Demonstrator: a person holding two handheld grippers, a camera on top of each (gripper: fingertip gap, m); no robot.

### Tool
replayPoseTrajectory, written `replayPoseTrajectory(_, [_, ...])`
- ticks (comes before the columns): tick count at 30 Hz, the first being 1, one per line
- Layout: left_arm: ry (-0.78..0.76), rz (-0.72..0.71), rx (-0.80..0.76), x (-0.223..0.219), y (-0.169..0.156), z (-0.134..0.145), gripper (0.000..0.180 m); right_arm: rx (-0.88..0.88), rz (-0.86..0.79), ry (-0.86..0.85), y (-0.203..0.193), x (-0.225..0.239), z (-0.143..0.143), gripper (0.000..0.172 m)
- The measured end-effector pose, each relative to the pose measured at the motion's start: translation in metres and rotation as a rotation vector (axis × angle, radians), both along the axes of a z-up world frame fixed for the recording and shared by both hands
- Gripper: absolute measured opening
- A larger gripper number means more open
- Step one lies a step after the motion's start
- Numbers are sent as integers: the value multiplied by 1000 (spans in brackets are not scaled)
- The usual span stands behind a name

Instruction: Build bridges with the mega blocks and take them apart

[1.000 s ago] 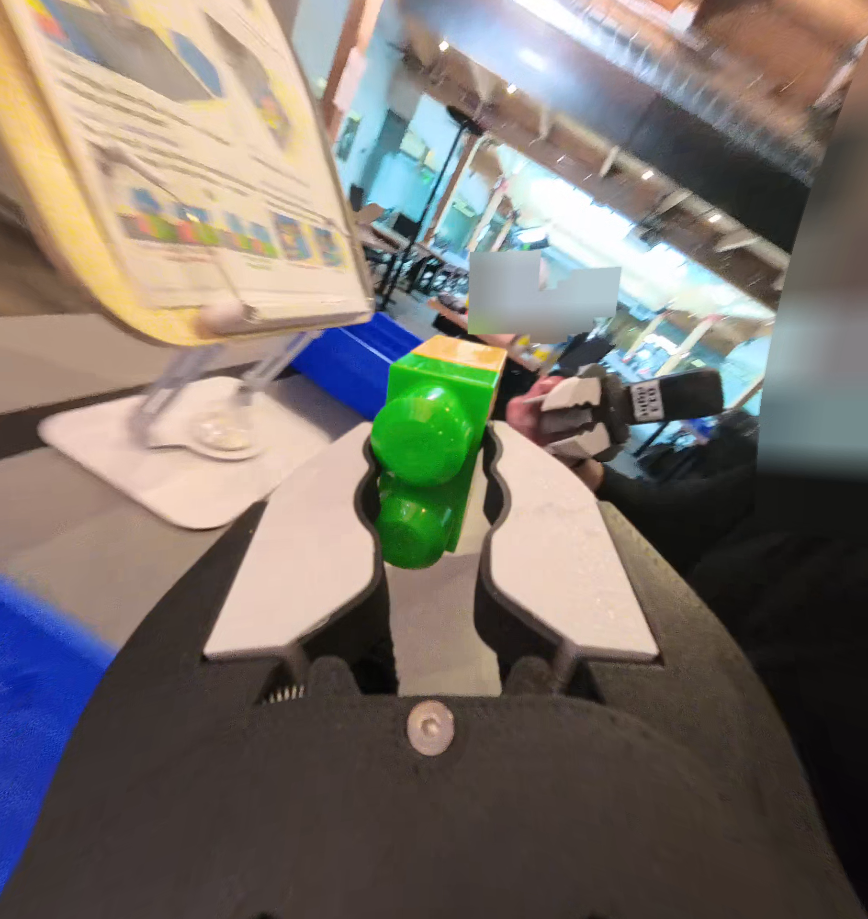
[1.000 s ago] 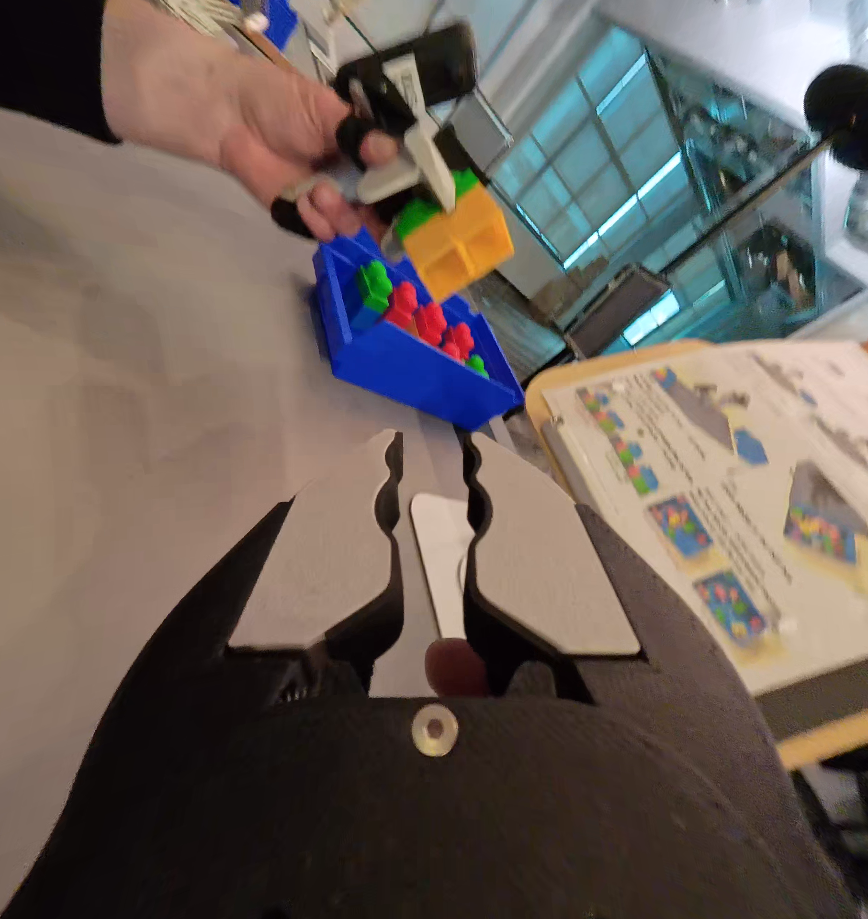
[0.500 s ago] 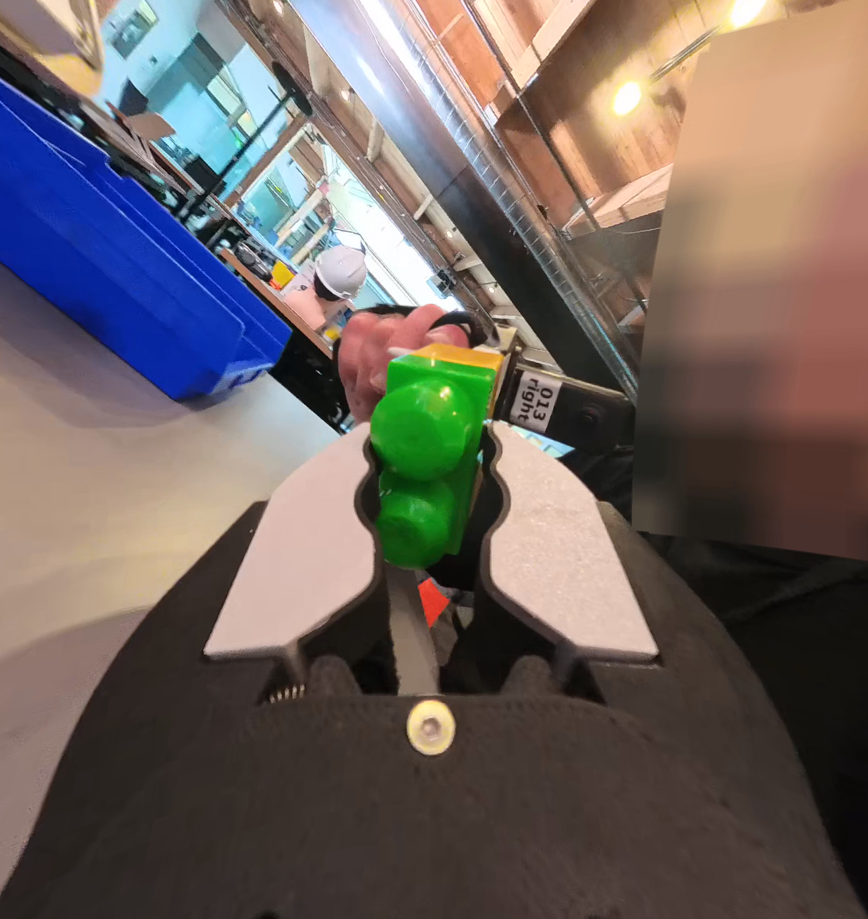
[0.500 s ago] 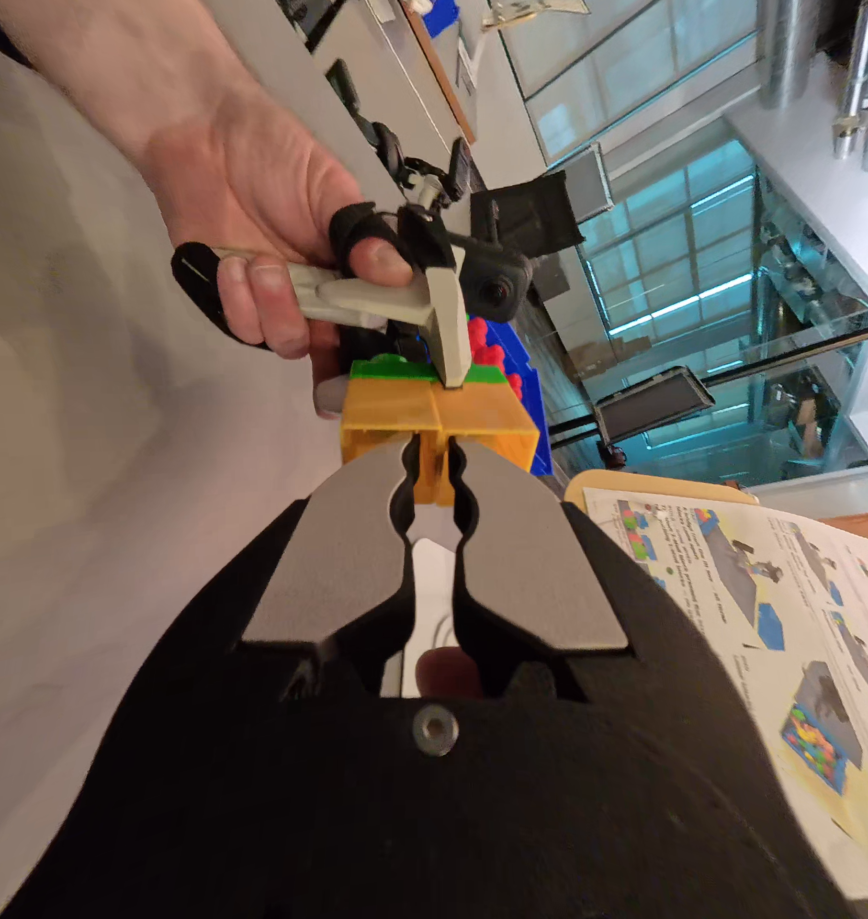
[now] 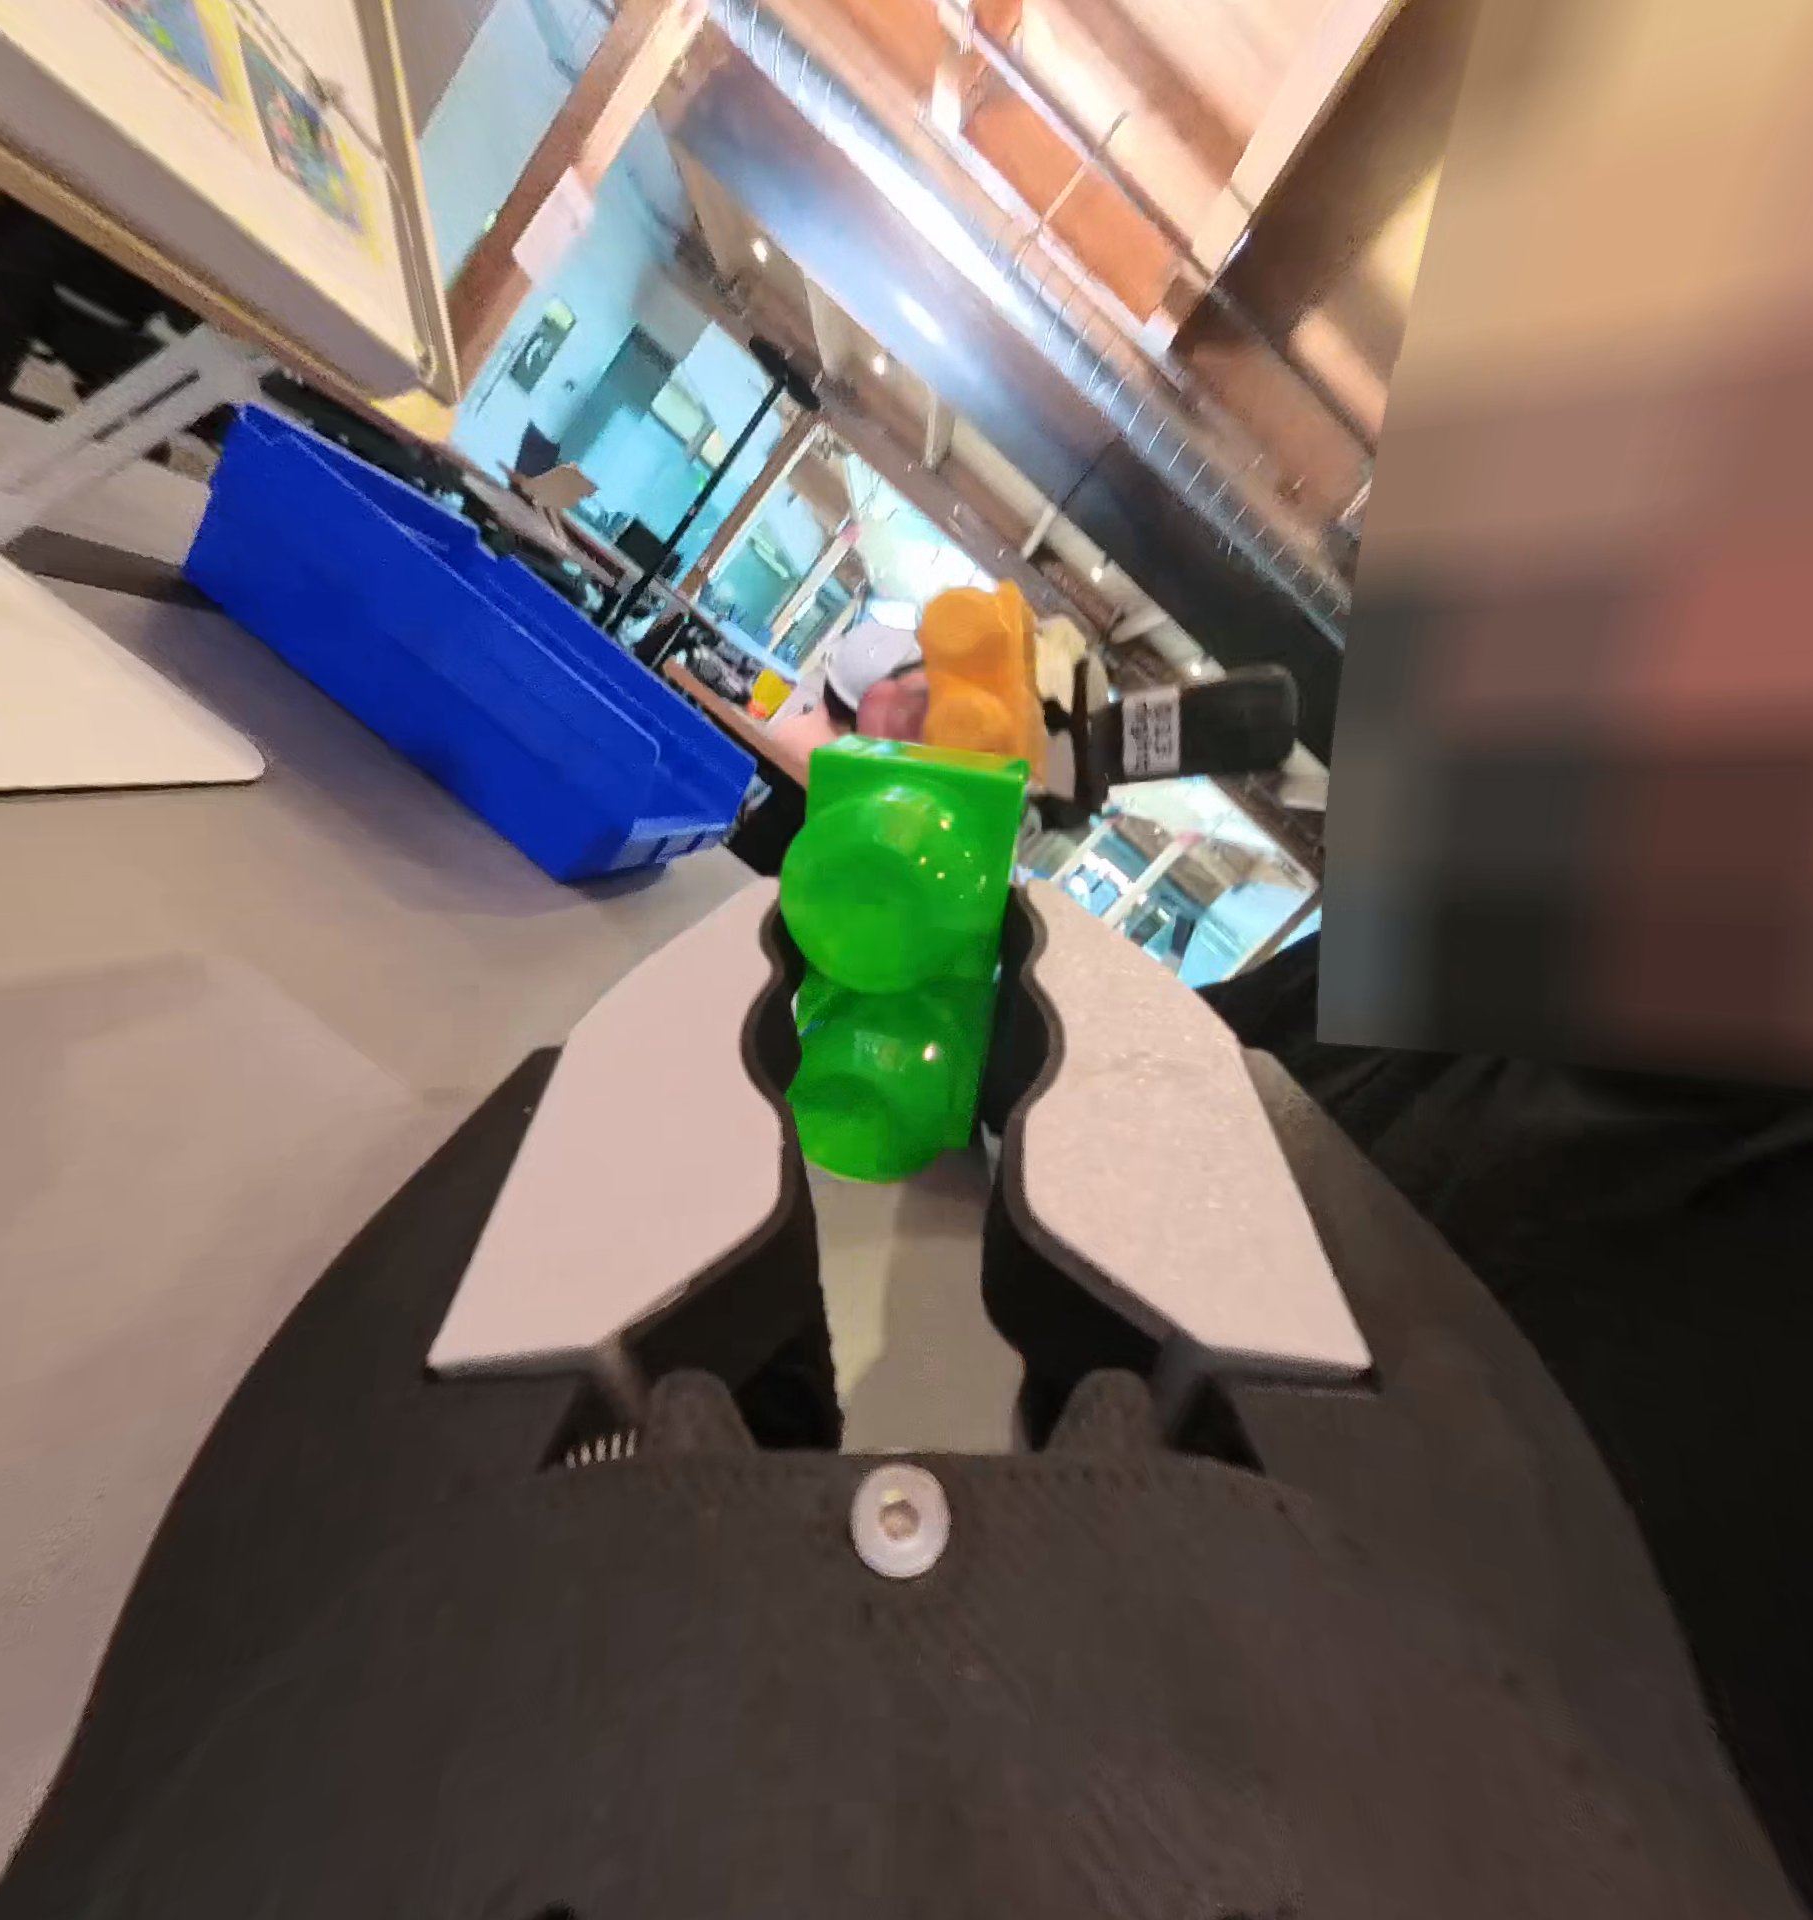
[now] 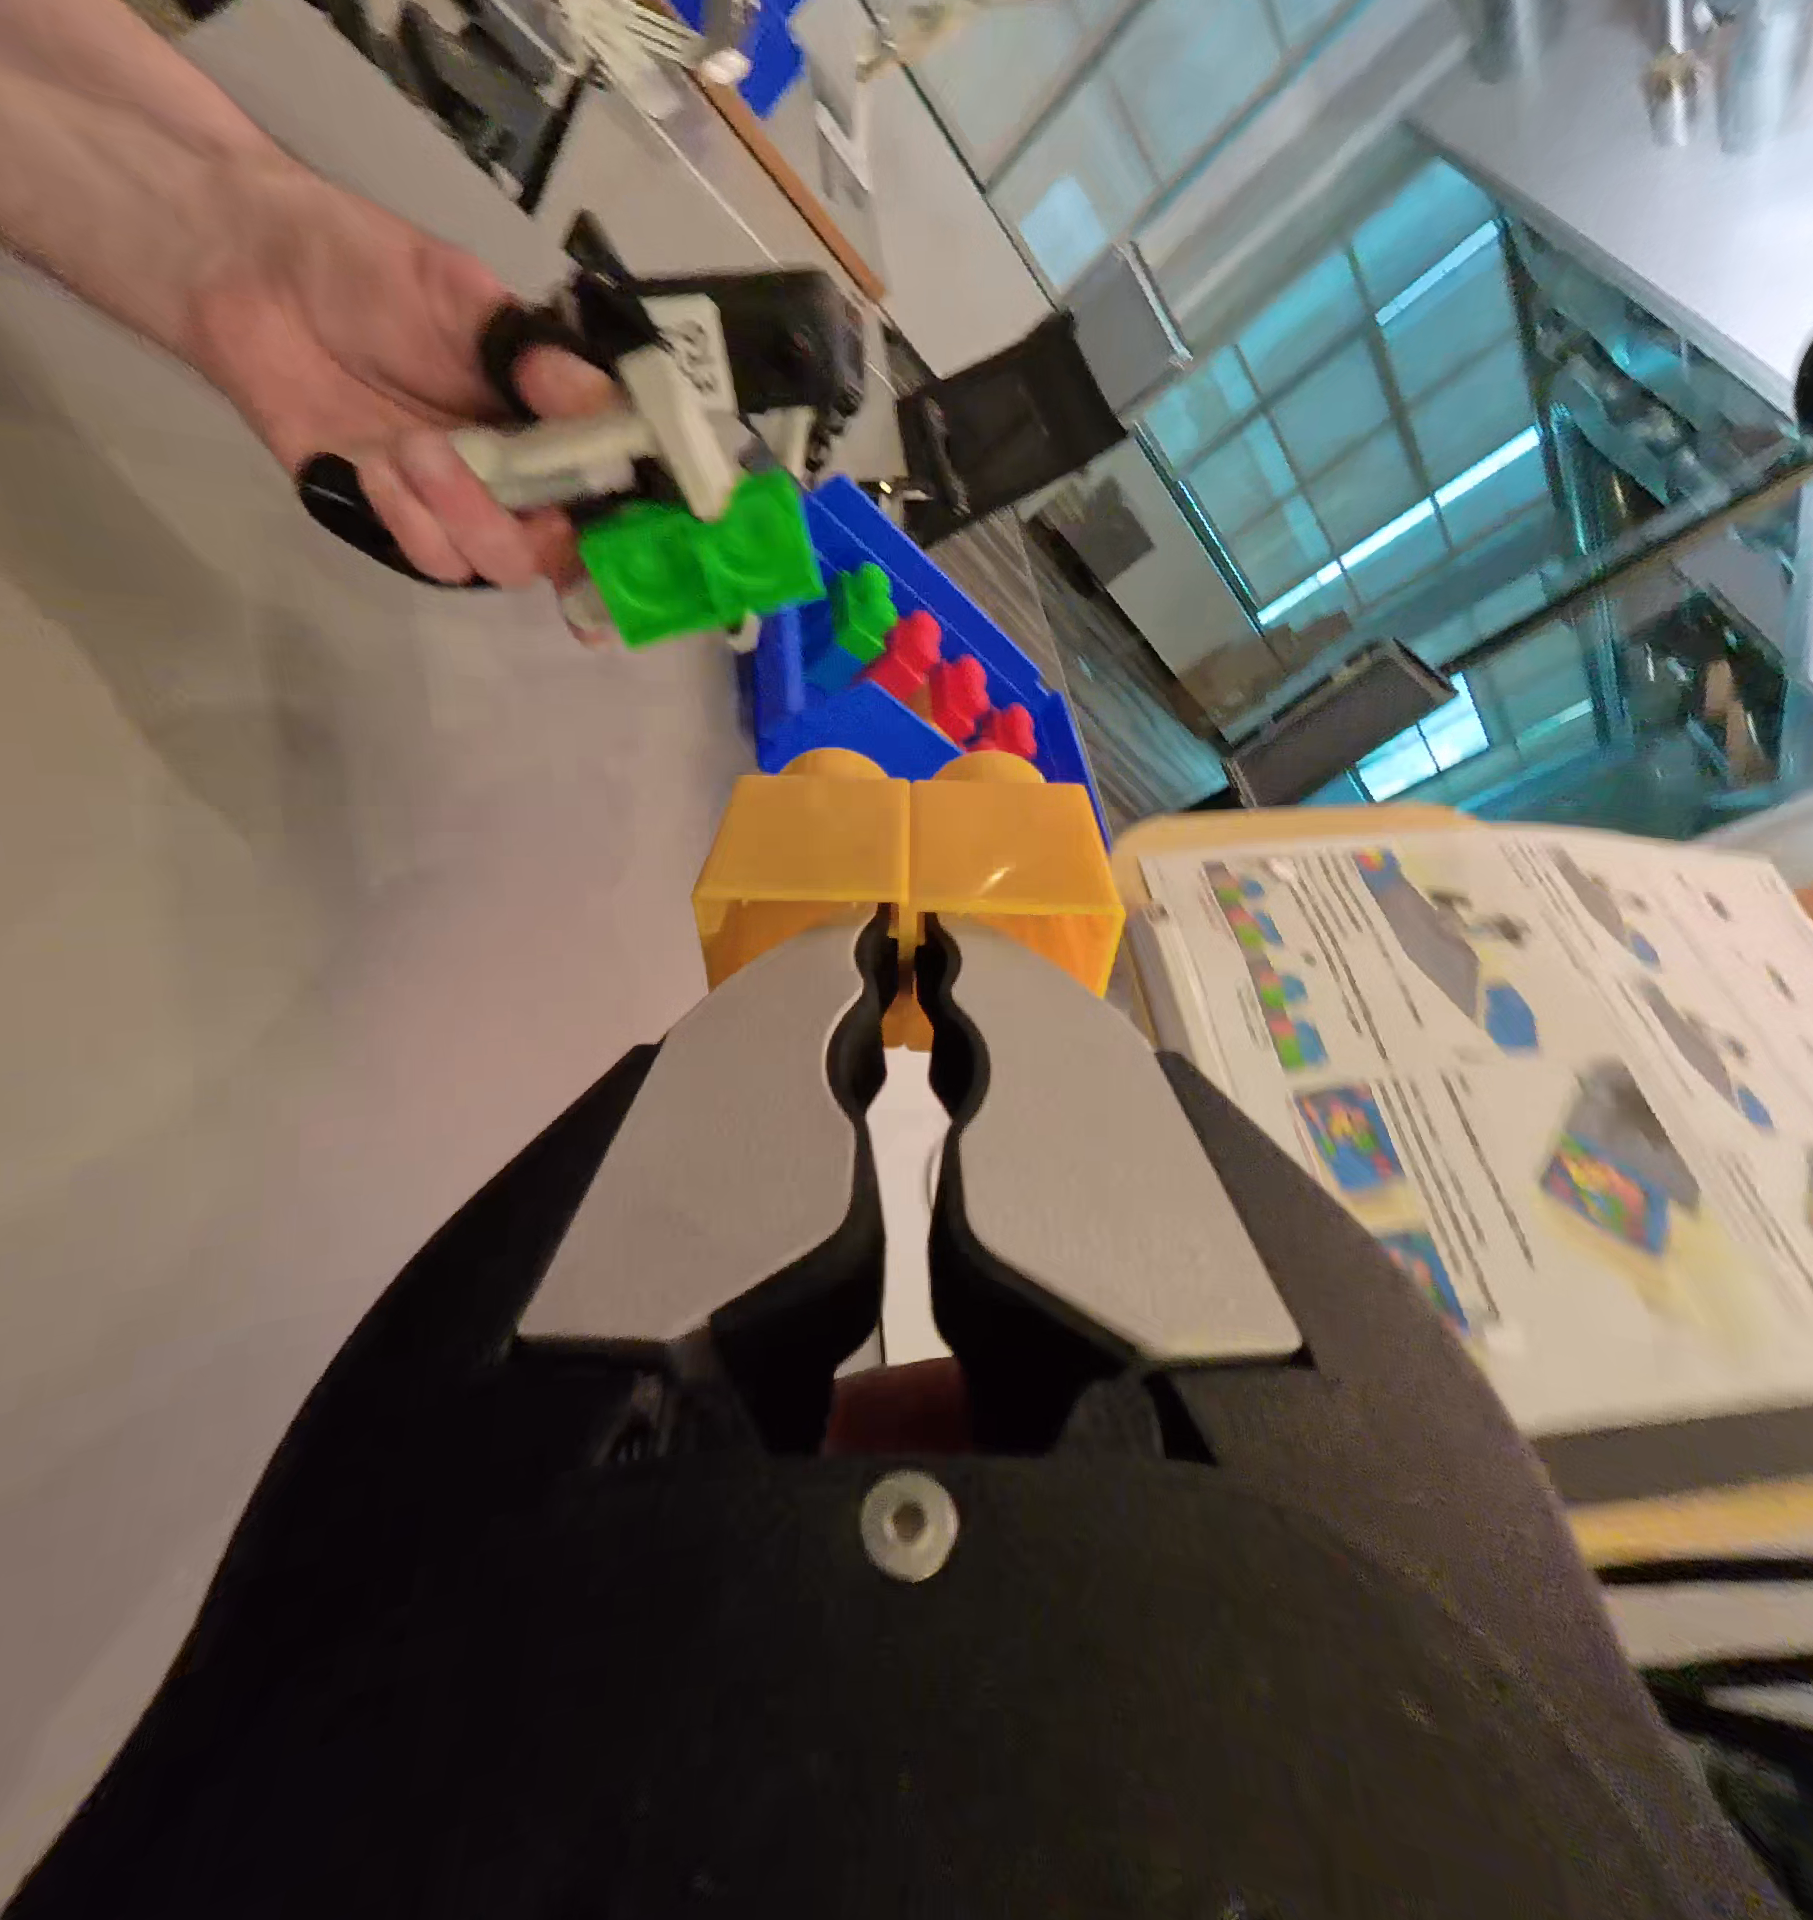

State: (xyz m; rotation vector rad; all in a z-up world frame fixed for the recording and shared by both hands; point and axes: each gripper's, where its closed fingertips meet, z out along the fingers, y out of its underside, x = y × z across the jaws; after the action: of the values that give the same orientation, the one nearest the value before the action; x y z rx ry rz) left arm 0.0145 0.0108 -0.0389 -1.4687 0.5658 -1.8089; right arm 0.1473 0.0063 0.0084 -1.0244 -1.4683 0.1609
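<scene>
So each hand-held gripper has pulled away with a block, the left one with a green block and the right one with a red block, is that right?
Not quite. The right hand-held gripper holds an orange block, not a red one, as the right wrist view shows. The left hand-held gripper does hold a green block.

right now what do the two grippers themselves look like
Both are alike: a matte black body, two flat light grey fingers with wavy black inner pads, and a silver screw at the centre. The left gripper, seen from outside, has a whitish handle and a black block bearing a white sticker. A dark sleeve shows.
</scene>
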Motion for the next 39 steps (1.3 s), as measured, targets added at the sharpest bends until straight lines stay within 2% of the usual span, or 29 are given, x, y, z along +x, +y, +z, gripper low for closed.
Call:
replayPoseTrajectory(2, [20,-17,0,4,-5,-1,37,-52,-70,8,13,30,0,4])
replayPoseTrajectory(7, [39,-45,17,10,-1,-8,37,-79,-450,8,78,124,-9,5])
replayPoseTrajectory(10, [63,-53,19,14,0,-13,37,-212,-581,45,109,169,-22,5])
replayPoseTrajectory(14, [73,-66,8,18,-3,-20,37,-375,-763,30,151,221,-57,5])
replayPoseTrajectory(18, [76,-73,-20,20,-4,-26,37,-547,-905,1,186,254,-102,6])
replayPoseTrajectory(21, [78,-75,-24,21,-3,-27,37,-682,-1001,-20,200,271,-129,39])
replayPoseTrajectory(23, [86,-74,-27,23,-2,-28,37,-664,-1027,-16,202,274,-129,39])
replayPoseTrajectory(26, [87,-82,-35,27,-1,-29,37,-531,-1008,26,189,263,-98,36])
replayPoseTrajectory(28, [95,-83,-39,31,2,-31,37,-470,-901,60,168,232,-72,32])
replayPoseTrajectory(31, [108,-98,-32,43,4,-33,37,-484,-670,90,126,164,-48,30])
replayPoseTrajectory(35, [175,-113,37,64,1,-35,37,-683,-262,146,58,53,-38,38])
replayPoseTrajectory(39, [252,-117,141,82,-4,-31,37,-875,-25,108,17,-14,-50,56])
